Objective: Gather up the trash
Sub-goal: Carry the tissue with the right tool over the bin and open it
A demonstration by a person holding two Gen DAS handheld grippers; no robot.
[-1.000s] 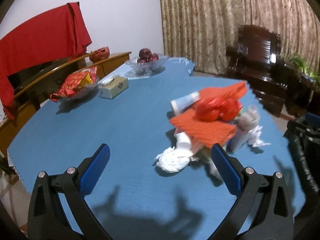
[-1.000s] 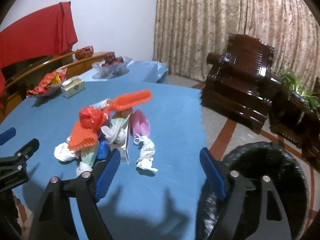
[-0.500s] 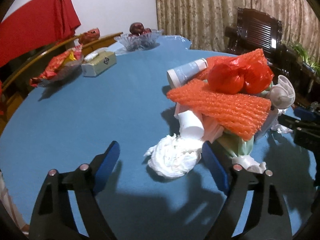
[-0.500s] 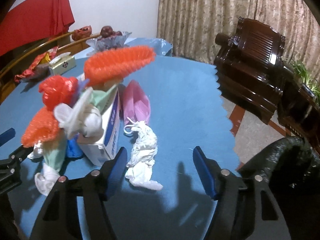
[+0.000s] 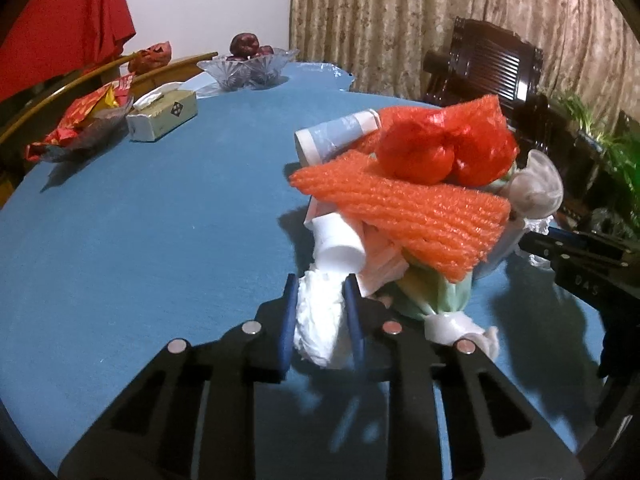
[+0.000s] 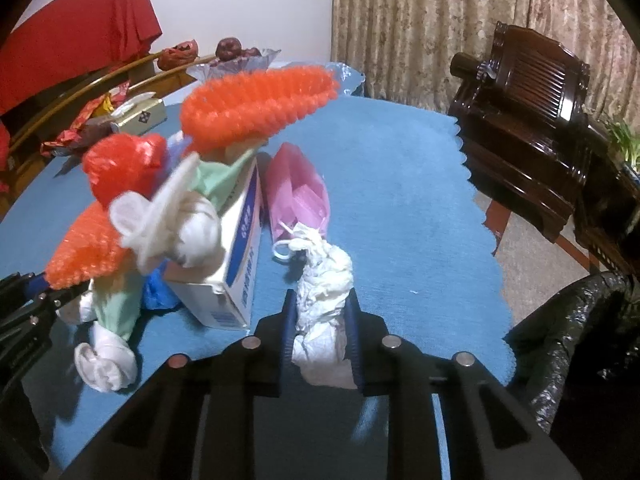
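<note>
A heap of trash lies on the blue table [image 5: 140, 220]: orange foam netting [image 5: 404, 208], a red plastic bag [image 5: 440, 152], paper cups [image 5: 336, 140], a white carton [image 6: 236, 256] and a pink bag [image 6: 296, 196]. My left gripper [image 5: 318, 294] is shut on a crumpled white tissue [image 5: 320, 316] at the heap's near edge. My right gripper [image 6: 322, 308] is shut on a twisted white tissue wad [image 6: 324, 300] beside the carton. The right gripper also shows at the right of the left wrist view [image 5: 576, 256].
A black-lined trash bin [image 6: 580, 336] stands off the table's right edge. A tissue box [image 5: 162, 114], a snack bowl [image 5: 84, 120] and a glass fruit bowl [image 5: 248, 66] sit at the table's far side. Dark wooden chairs [image 6: 524, 120] stand beyond.
Both grippers moved in toward the heap and closed, the left on the crumpled tissue, the right on the twisted tissue wad.
</note>
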